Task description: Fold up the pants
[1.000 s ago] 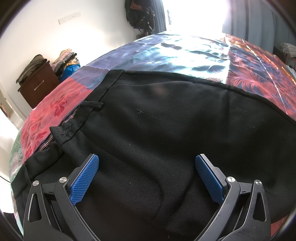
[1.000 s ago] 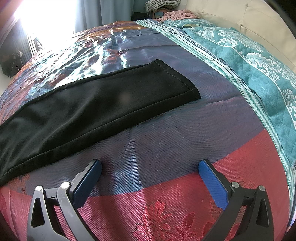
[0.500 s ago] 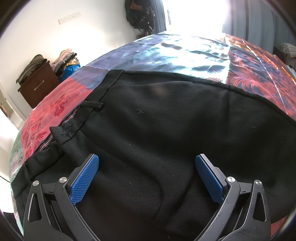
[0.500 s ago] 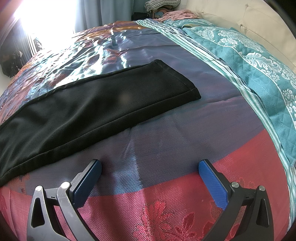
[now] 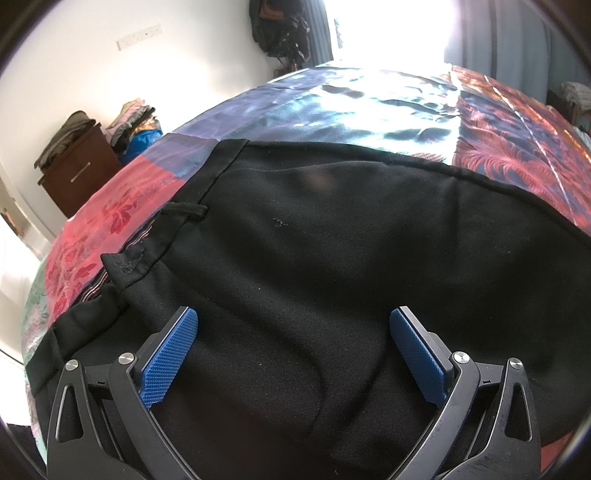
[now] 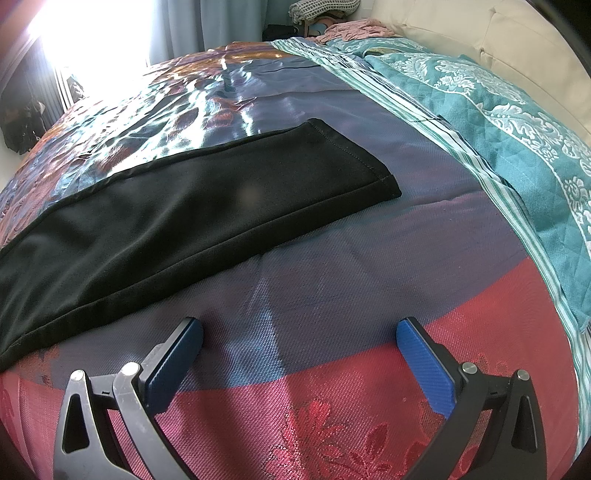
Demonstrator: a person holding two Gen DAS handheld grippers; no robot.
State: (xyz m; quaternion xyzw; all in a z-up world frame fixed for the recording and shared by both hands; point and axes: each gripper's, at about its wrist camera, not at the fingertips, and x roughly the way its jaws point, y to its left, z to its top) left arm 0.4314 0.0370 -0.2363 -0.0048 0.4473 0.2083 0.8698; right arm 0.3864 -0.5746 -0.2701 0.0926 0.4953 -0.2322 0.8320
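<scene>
Black pants [image 5: 332, 266] lie flat on a patterned bedspread [image 5: 369, 99], folded lengthwise. In the left wrist view the waistband [image 5: 155, 251] with a belt loop sits at the left. My left gripper [image 5: 293, 325] hovers open over the seat area, nothing between its blue pads. The right wrist view shows the leg part [image 6: 177, 221] running left to right and ending at the hem [image 6: 354, 155]. My right gripper [image 6: 299, 332] stands open over bare bedspread, just in front of the leg's near edge.
A teal quilted blanket [image 6: 498, 122] lies along the right side of the bed beside a cream headboard [image 6: 517, 33]. A brown cabinet [image 5: 77, 177] piled with clothes stands by the white wall at the left. Bright window glare fills the far side.
</scene>
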